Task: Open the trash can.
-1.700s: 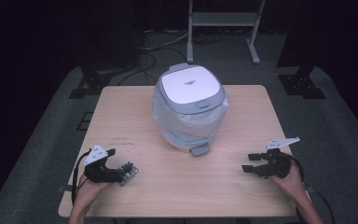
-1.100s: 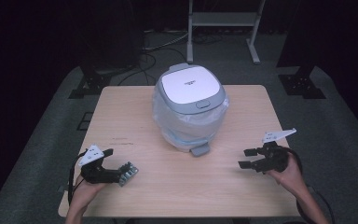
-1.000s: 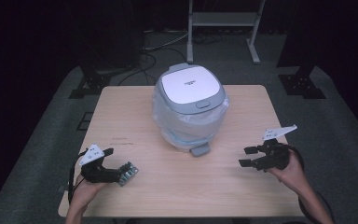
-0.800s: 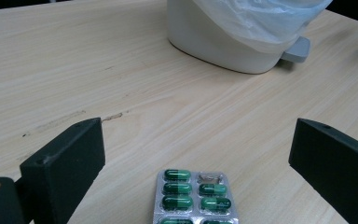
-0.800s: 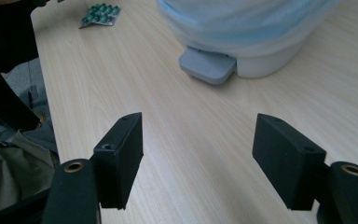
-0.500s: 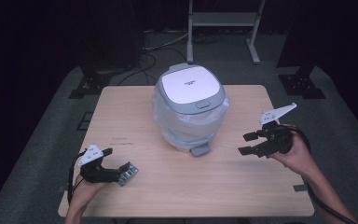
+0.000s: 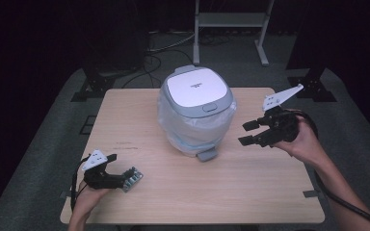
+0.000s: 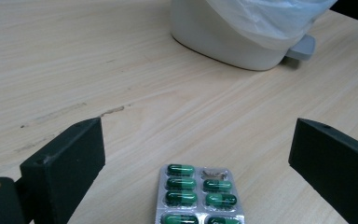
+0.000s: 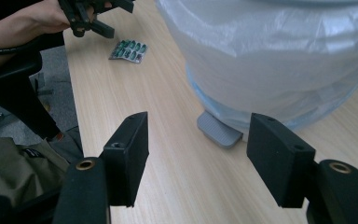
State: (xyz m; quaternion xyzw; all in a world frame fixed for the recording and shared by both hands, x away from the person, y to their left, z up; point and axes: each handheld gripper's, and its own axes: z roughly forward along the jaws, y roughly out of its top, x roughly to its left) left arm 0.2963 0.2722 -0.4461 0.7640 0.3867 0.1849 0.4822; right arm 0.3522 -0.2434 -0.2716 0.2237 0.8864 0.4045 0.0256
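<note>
On the pale wooden counter (image 7: 173,110), near its front left corner, lies a silver blister sheet of green capsules (image 8: 199,192), flat, one pocket already empty. Held low over that sheet, left tongs (image 7: 126,179), jaws spread wide to either side of it, pads clear of the foil, gripping nothing. Further back, at mid-counter, stands a white pedal bin with grey lid and clear plastic liner (image 7: 196,113), its grey foot pedal (image 9: 219,129) jutting toward the front edge. Raised beside the bin's right flank, right tongs (image 7: 250,133), pointing at it, well above the wood, apart from liner and pedal. Jaws there just been closing a little, yet wide apart, nothing between them. Blister sheet well apart from bin.
</note>
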